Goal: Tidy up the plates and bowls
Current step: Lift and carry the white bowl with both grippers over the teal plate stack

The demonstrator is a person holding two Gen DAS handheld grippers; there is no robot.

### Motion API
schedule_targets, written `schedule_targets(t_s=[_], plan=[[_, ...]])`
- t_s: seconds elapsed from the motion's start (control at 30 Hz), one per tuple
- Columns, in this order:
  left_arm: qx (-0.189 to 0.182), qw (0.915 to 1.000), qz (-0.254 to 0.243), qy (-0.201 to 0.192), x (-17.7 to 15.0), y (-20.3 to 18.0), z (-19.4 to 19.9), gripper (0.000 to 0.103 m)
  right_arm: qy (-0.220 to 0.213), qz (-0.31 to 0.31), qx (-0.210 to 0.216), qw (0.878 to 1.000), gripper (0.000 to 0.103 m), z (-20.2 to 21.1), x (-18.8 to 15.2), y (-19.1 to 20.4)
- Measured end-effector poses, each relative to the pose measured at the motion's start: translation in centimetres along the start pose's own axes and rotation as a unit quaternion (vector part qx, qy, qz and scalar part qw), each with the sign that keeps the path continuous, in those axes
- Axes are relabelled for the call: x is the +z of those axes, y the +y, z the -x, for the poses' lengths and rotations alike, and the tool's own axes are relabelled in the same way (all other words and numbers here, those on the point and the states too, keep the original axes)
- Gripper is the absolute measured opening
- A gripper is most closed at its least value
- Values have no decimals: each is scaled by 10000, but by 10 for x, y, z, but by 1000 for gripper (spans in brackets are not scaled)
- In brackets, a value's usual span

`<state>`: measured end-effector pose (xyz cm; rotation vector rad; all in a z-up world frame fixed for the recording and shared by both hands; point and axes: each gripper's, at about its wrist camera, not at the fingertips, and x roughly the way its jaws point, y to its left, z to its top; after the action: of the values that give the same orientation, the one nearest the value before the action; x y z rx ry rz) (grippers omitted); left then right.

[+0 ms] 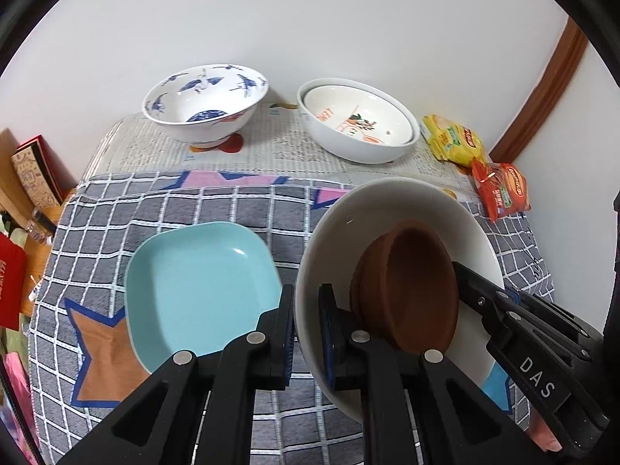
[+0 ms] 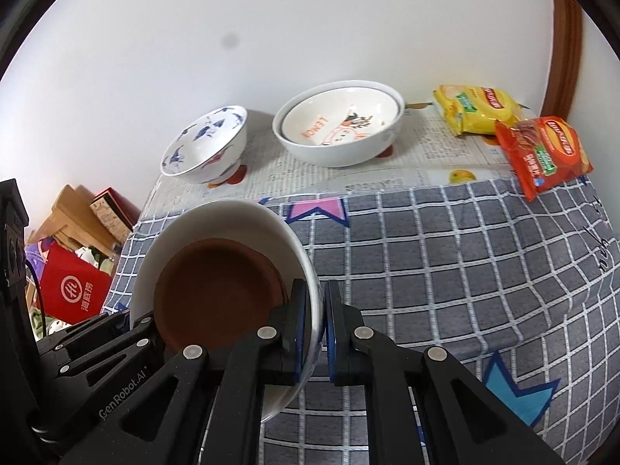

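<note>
A white bowl (image 1: 391,209) with a brown dish (image 1: 410,283) inside it is held between both grippers above the checked cloth. My left gripper (image 1: 306,333) is shut on its left rim. My right gripper (image 2: 319,321) is shut on its right rim (image 2: 310,271); its arm also shows in the left wrist view (image 1: 515,329). The brown dish (image 2: 217,294) leans inside the bowl. A light blue square plate (image 1: 201,286) lies on the cloth to the left. A blue-patterned bowl (image 1: 205,104) and stacked white bowls (image 1: 360,124) stand at the back.
Yellow (image 1: 453,139) and red (image 1: 502,190) snack packets lie at the back right on newspaper (image 1: 279,143). Boxes (image 1: 31,178) and a red bag (image 2: 73,294) sit beyond the table's left edge. A white wall (image 1: 310,19) is behind.
</note>
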<state>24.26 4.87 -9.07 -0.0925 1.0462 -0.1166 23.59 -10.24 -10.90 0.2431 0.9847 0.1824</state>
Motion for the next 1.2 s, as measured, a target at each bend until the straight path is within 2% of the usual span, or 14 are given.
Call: schedule_targets(t_s=[0.73, 1.2], plan=[[257, 9982, 533, -32, -2, 80, 2, 12, 203, 423, 319, 9984, 9, -38, 0, 71], [364, 9958, 815, 179, -10, 122, -24, 12, 521, 652, 407, 9957, 9, -78, -4, 102]])
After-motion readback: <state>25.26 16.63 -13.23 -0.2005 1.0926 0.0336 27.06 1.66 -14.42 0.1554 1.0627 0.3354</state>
